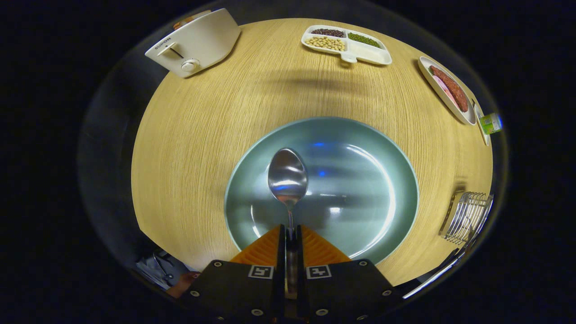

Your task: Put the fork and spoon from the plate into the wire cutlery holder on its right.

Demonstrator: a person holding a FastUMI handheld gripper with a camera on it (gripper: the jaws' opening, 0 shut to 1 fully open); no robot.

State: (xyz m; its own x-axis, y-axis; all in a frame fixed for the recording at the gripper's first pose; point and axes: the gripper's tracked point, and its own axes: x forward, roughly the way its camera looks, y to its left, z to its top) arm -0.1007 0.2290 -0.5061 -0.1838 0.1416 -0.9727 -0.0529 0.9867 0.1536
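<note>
Hand-held gripper clamps spoon handle above plate.

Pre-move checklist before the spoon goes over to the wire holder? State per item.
1. Grip: gripper fingers closed on the spoon handle, ok.
2. Spoon clear of the plate: bowl hangs over it, height cannot tell.
3. Target located: wire cutlery holder stands right of the plate, ok.
4. Path to holder: bare table between plate rim and holder, ok.
5. Holder's contents and the fork's whereabouts: cannot tell.
6. Handle slip in the fingers: cannot tell.
</note>
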